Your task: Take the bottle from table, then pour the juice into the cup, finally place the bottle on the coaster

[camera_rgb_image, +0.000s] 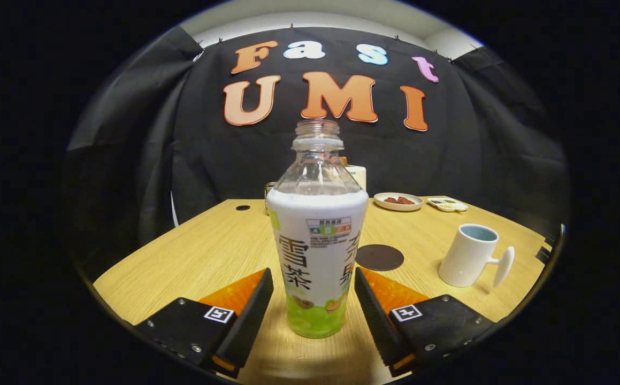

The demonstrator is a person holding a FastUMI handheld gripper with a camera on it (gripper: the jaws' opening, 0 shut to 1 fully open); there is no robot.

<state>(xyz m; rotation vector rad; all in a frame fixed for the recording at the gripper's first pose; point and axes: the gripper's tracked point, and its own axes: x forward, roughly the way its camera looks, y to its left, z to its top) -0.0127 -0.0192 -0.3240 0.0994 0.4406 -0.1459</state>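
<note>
A clear plastic bottle (316,251) with a white and green label and no cap stands upright on the wooden table (203,251), between my two fingers. My gripper (314,286) is open: a gap shows on each side between the black pads and the bottle. A dark round coaster (379,257) lies flat just beyond the right finger. Further right stands a white cup (469,255) with its handle turned to the right.
At the table's far side sit a small plate with brownish food (398,201), a little white tray (447,203) and a white container (357,175) half hidden behind the bottle. A dark hole (243,207) marks the tabletop at the far left.
</note>
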